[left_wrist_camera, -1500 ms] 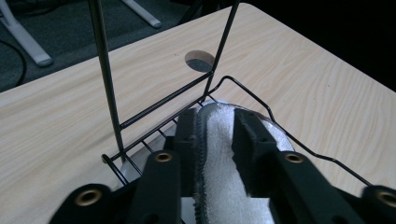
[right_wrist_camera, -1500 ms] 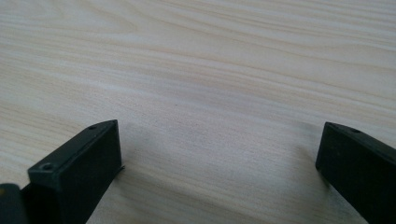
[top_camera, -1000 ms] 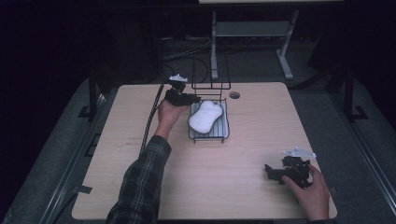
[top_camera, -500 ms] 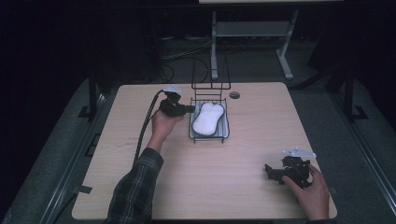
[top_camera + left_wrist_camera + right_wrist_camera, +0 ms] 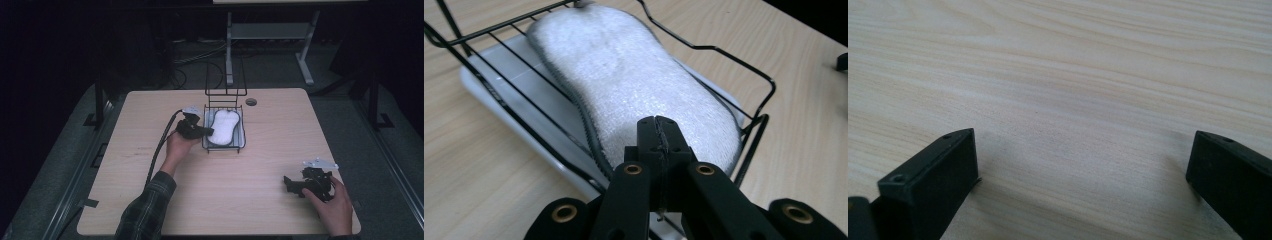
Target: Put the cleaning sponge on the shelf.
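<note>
Step in hand, as I judge it: seating the white insole point(image 5: 634, 85) in the wire rack point(image 5: 223, 131) on its white tray point(image 5: 489, 87). The insole lies flat inside the rack, lengthwise, at about 12 o'clock from the tabletop point(image 5: 150, 130) centre.

Your left gripper point(image 5: 194, 129) sits at the rack's 9 o'clock side. In the left gripper view its jaws are pressed together just over the near end of the insole; whether a bit of the edge is nipped between them I cannot tell.

Your right gripper point(image 5: 302, 184) rests at 4 o'clock on the tabletop, well apart from the rack. Its jaws are spread wide over bare wood, holding nothing.

Pose: your left forearm reaches forward from the bottom edge, plaid sleeve point(image 5: 145, 212) angled toward 1 o'clock, hand wrapped around the gripper body, cable trailing back toward 7 o'clock. Right hand point(image 5: 332, 207) lies low and relaxed.

Next move, by my reading: lift your left gripper straight up and off without dragging the insole, and mind the rack's wires.
</note>
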Action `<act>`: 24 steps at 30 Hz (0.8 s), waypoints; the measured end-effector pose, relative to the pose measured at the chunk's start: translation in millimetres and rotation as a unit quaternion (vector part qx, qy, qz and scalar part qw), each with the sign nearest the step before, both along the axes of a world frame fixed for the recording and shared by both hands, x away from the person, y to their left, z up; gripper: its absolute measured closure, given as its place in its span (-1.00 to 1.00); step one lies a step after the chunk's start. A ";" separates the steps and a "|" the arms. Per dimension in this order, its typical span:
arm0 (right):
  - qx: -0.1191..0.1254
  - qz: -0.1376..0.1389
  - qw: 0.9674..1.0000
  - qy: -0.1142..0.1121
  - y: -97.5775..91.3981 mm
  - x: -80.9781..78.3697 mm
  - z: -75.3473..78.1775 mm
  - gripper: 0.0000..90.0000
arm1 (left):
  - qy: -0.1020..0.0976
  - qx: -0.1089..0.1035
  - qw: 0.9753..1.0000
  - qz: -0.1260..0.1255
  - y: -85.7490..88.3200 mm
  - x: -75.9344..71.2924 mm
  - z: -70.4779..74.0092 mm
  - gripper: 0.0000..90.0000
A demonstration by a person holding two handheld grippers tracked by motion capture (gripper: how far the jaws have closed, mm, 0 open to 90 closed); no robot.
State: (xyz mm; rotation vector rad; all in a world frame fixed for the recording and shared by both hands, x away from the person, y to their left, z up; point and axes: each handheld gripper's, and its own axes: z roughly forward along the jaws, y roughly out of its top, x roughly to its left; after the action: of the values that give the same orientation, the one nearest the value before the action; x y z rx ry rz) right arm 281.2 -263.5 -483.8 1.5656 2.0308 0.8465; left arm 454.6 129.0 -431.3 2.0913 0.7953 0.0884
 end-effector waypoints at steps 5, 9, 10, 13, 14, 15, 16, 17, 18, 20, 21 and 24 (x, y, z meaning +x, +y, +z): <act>0.000 0.000 1.000 0.000 0.0 0.0 0.0 -1.00 | -0.001 -0.002 1.000 -0.005 -5.7 -2.5 -0.7 1.00; 0.000 0.000 1.000 0.000 0.0 0.0 0.0 -1.00 | -0.003 -0.004 1.000 -0.009 -10.9 -3.8 -1.5 1.00; 0.000 -0.001 1.000 0.000 0.1 0.0 0.0 -1.00 | -0.005 -0.004 1.000 -0.010 -10.7 -3.5 -1.1 1.00; 0.001 -0.001 1.000 0.000 0.1 0.0 0.0 -1.00 | -0.003 -0.005 1.000 -0.008 -7.1 -4.7 1.1 1.00; 0.000 -0.001 1.000 0.000 0.1 0.0 0.0 -1.00 | -0.005 -0.004 1.000 -0.009 -4.8 -5.4 2.0 1.00; 0.000 -0.001 1.000 0.000 0.1 0.1 0.0 -1.00 | -0.004 -0.004 1.000 -0.007 -2.6 -6.8 3.4 1.00; 0.001 -0.001 1.000 0.000 0.1 0.1 0.0 -1.00 | -0.005 -0.005 1.000 -0.007 -0.2 -8.0 4.8 0.99; 0.001 -0.001 1.000 0.000 0.1 0.1 0.0 -1.00 | -0.005 -0.005 1.000 -0.007 -0.2 -8.0 4.8 0.93; 0.001 0.000 1.000 0.000 0.1 0.2 0.0 -1.00 | -0.005 -0.006 1.000 -0.004 4.5 -10.3 8.3 0.86; 0.000 0.000 1.000 0.000 0.1 0.3 0.0 -1.00 | -0.004 0.000 1.000 -0.005 9.5 -12.8 11.7 0.71; 0.000 0.000 1.000 0.000 0.1 0.3 0.0 -1.00 | -0.004 0.000 1.000 -0.005 9.5 -12.8 11.7 0.62; 0.000 0.001 1.000 -0.001 0.1 0.8 0.0 -1.00 | -0.006 0.008 1.000 -0.001 21.1 -22.3 17.7 0.42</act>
State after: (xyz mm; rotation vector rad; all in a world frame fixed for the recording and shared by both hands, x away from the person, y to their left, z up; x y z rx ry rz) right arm 282.0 -263.4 -483.8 1.5617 2.0320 0.8478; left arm 432.3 150.1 -413.6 2.1054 0.7891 0.1062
